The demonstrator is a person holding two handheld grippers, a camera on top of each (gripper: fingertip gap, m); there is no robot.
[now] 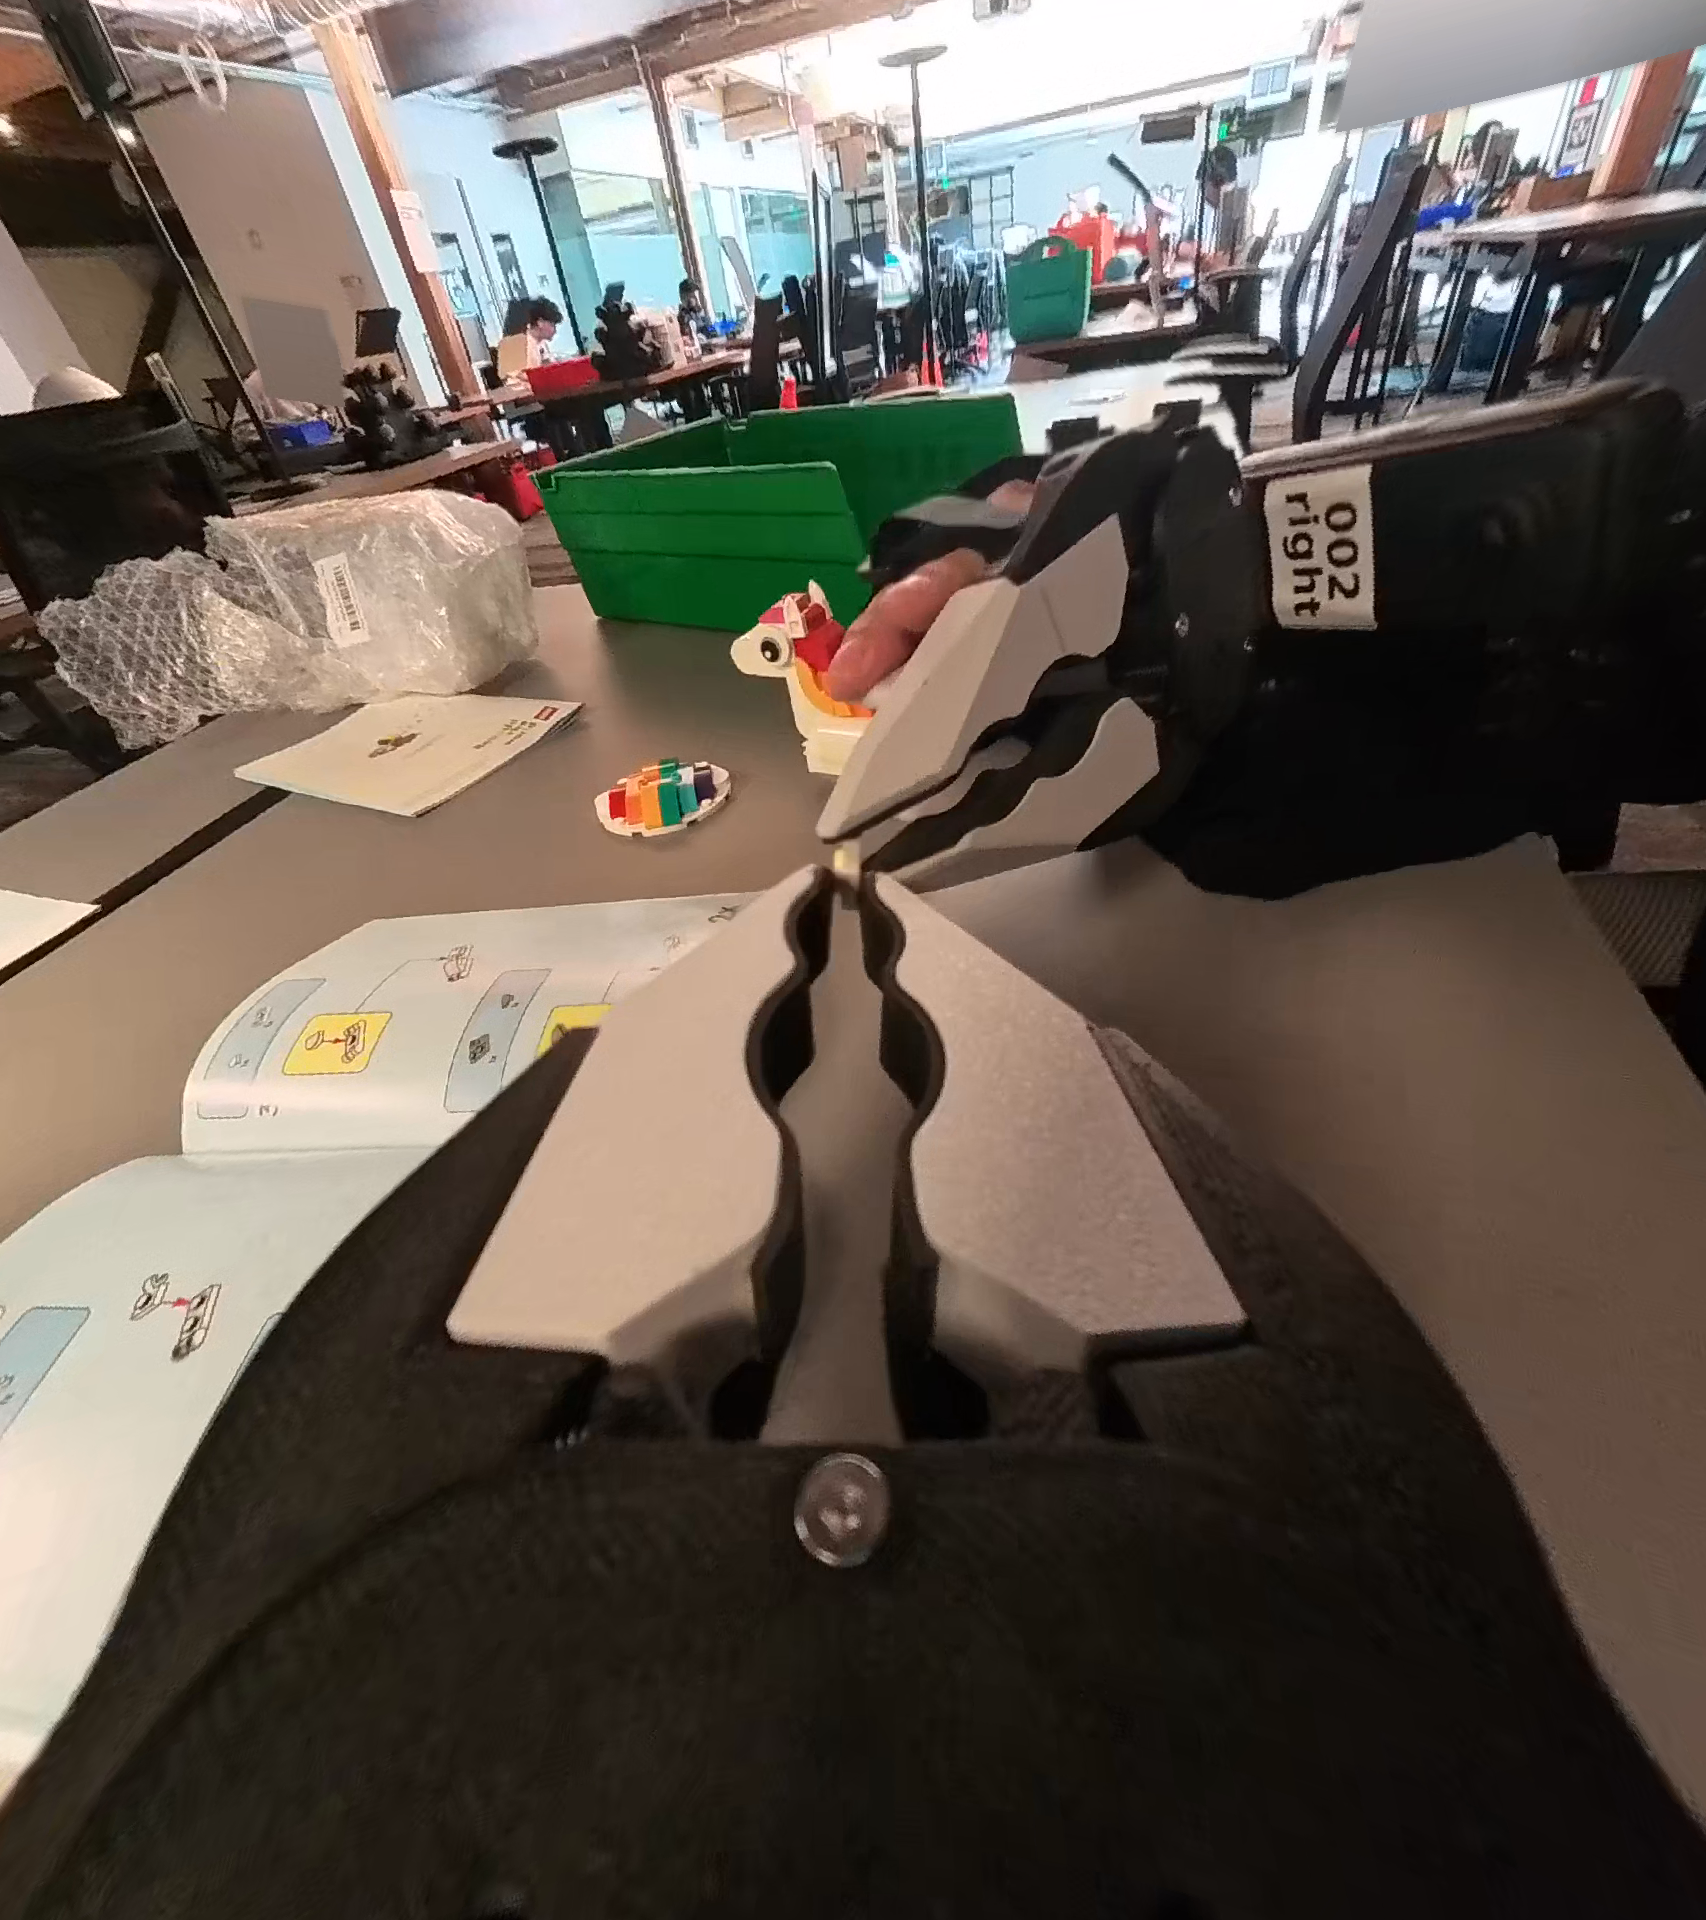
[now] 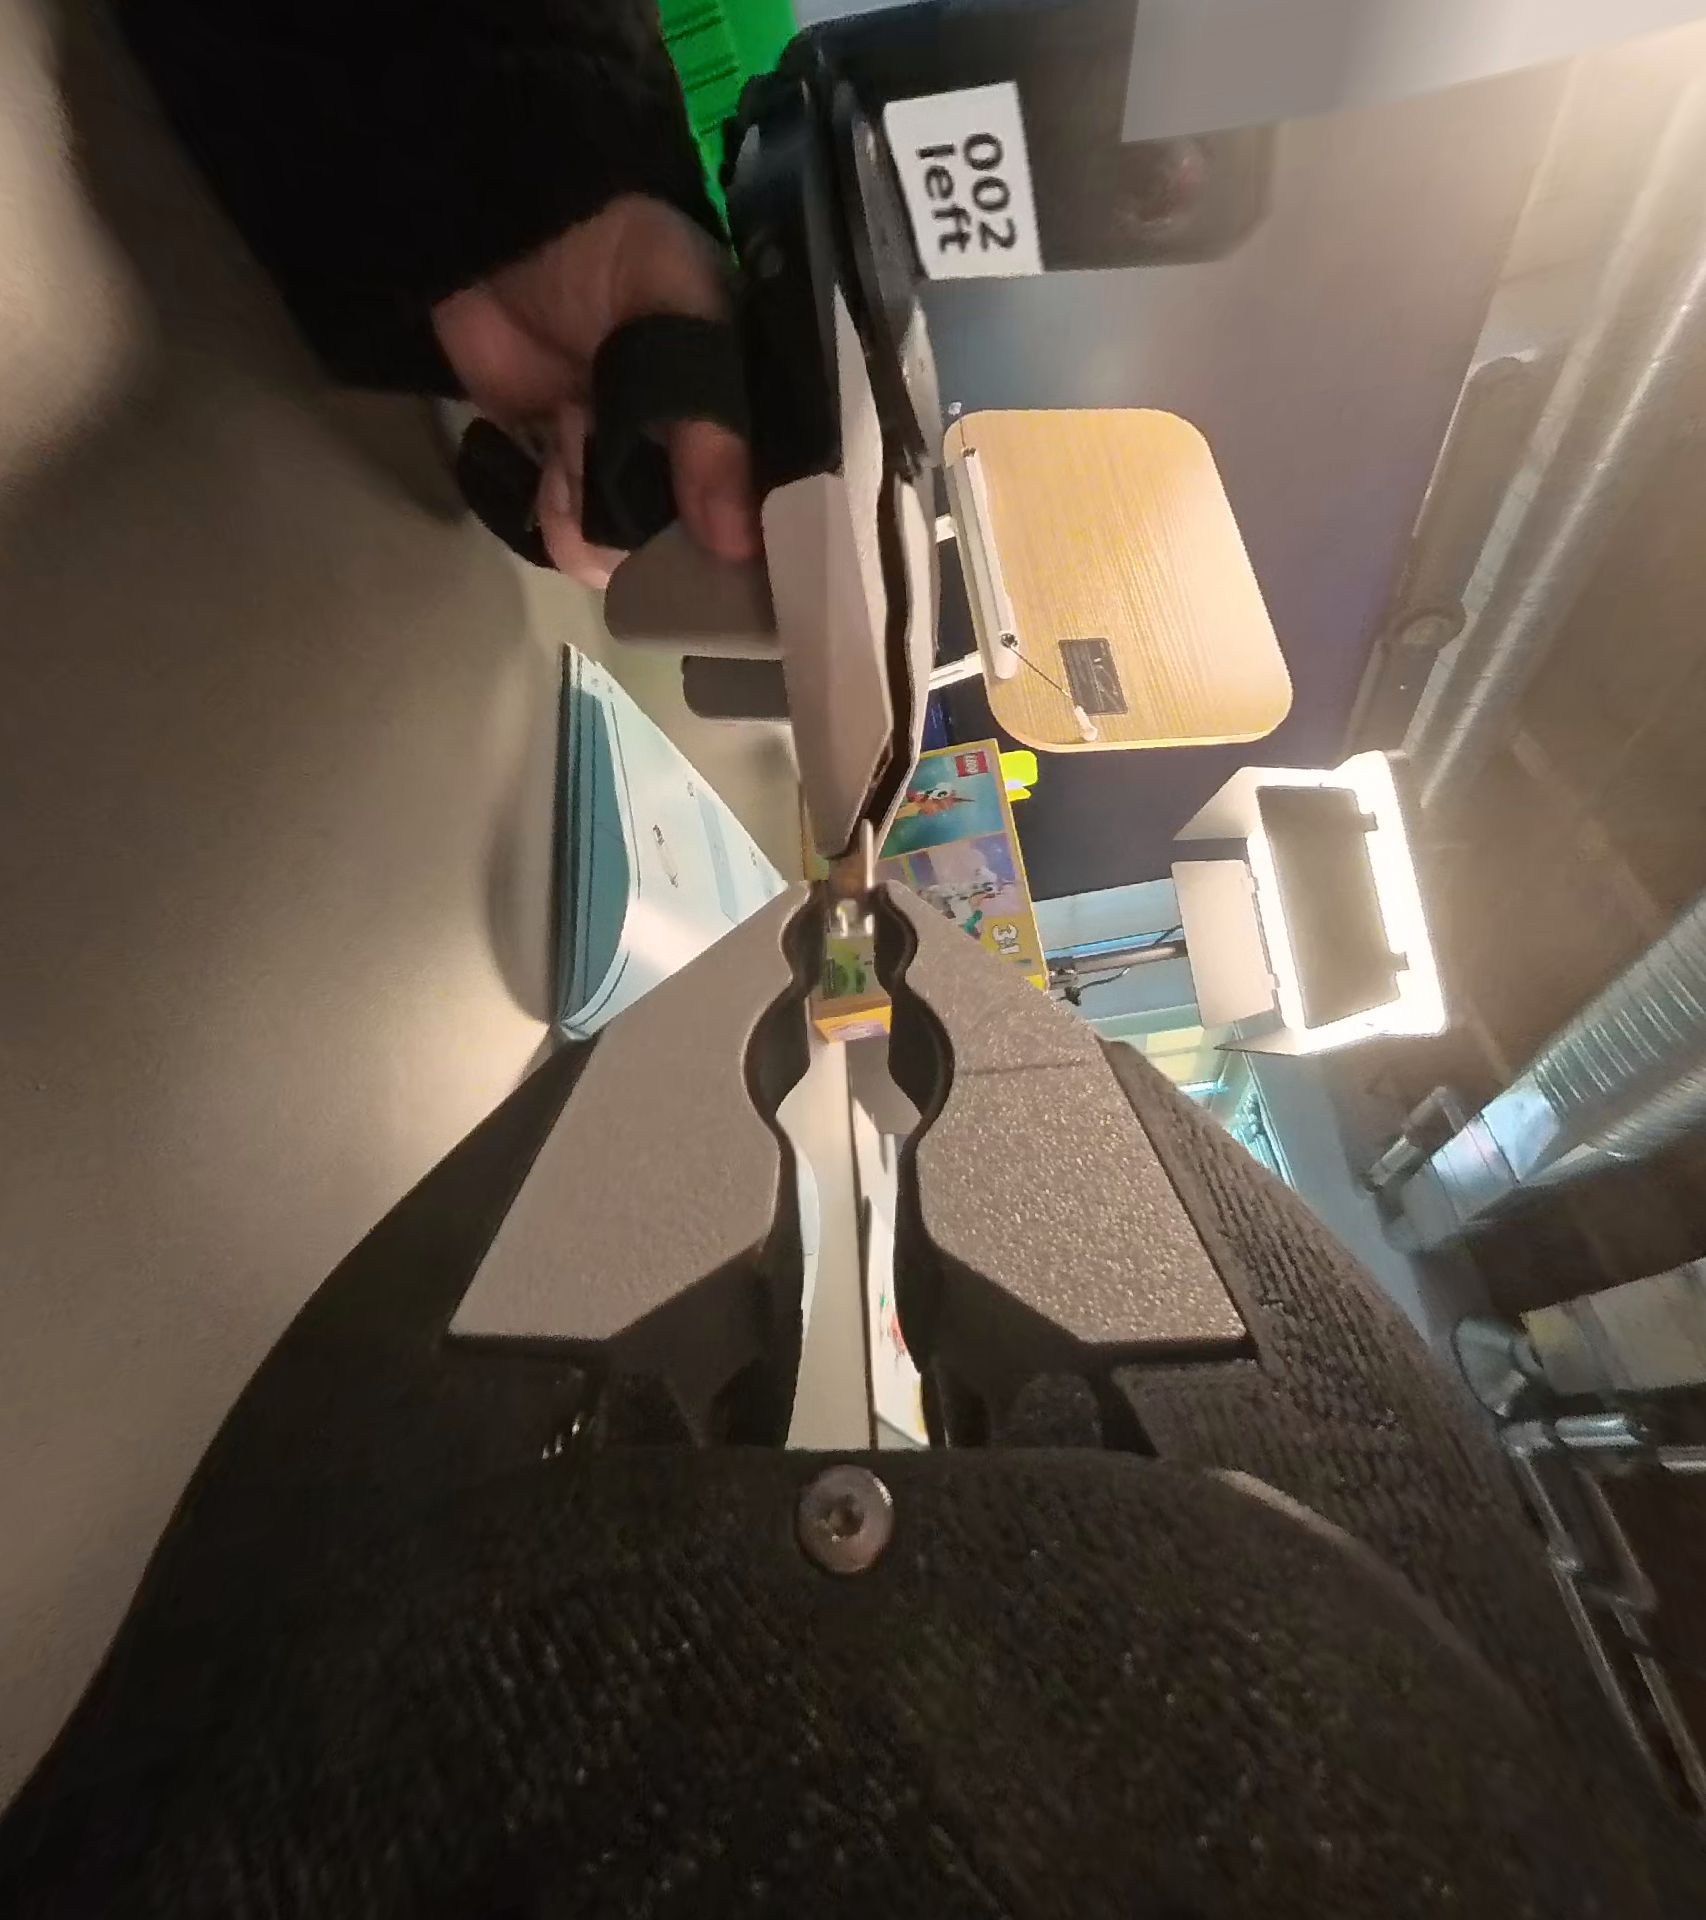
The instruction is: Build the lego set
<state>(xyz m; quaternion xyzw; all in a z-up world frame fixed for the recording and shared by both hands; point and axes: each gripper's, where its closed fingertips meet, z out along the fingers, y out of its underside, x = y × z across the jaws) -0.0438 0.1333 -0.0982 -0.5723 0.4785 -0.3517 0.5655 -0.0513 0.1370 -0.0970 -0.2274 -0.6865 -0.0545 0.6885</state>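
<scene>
My left gripper point(image 1: 844, 883) is nearly shut on a small pale lego piece point(image 1: 846, 860) at its tips, held above the grey table point(image 1: 1348, 1039). My right gripper point(image 1: 851, 831) comes in from the right, tip to tip with the left. In the right wrist view my right gripper point(image 2: 844, 904) is shut on a small pale piece point(image 2: 867, 857) that reaches the tips of the left gripper point(image 2: 841, 847). A part-built white lego animal point(image 1: 792, 655) and a rainbow-coloured oval build point(image 1: 664, 798) sit farther back on the table.
An open instruction booklet point(image 1: 381, 1029) lies under the left gripper, and a shut booklet point(image 1: 413, 748) lies beyond it. Green bins point(image 1: 724, 530) and a bubble-wrapped package point(image 1: 309, 613) stand at the back. The lego box point(image 2: 974, 852) shows behind the tips. The tips of both grippers are at nearly the same place.
</scene>
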